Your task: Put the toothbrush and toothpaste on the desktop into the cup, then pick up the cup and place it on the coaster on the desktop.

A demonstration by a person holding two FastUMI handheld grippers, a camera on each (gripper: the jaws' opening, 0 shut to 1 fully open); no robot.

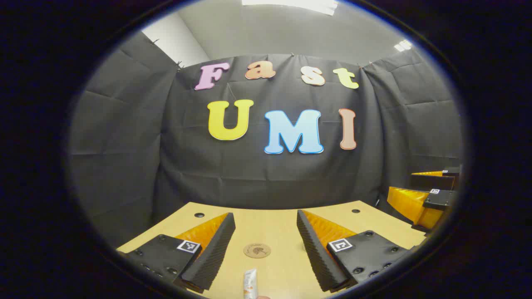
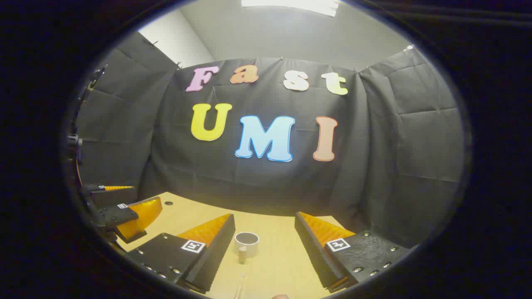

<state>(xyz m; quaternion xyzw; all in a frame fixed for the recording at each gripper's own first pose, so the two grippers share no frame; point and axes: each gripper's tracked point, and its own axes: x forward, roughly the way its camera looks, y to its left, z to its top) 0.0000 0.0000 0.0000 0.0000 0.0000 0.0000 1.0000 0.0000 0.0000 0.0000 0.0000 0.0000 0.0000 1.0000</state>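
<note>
Left gripper (image 1: 262, 243): from my remote seat I see its two fingers spread wide with nothing between them, hovering above the desktop (image 1: 386, 226).
Right gripper (image 2: 262, 243): fingers equally wide apart, nothing held, also above the desktop (image 2: 286, 265).
Toothpaste (image 1: 250, 283): in the left gripper view it lies flat on the desktop, on the near side of the coaster, almost in line with it; the lower end runs out of my view.
Coaster (image 1: 257, 250): a round brown disc lying flat on the desktop, seen through the gap between the left gripper's fingers, bare on top.
Toothbrush (image 2: 239, 285): in the right gripper view I see a thin pale handle lying on the desktop nearer to me than the cup; I cannot make out the head.
Cup (image 2: 246, 242): upright on the desktop, well apart from the coaster by what I can judge, with a dark inside; a small dark upright object (image 2: 242, 254) stands just in front of it, and I cannot tell what it is.
Other gripper: the right one shows at the far right edge of the left gripper view (image 1: 428, 199), the left one at the left edge of the right gripper view (image 2: 120, 211).
</note>
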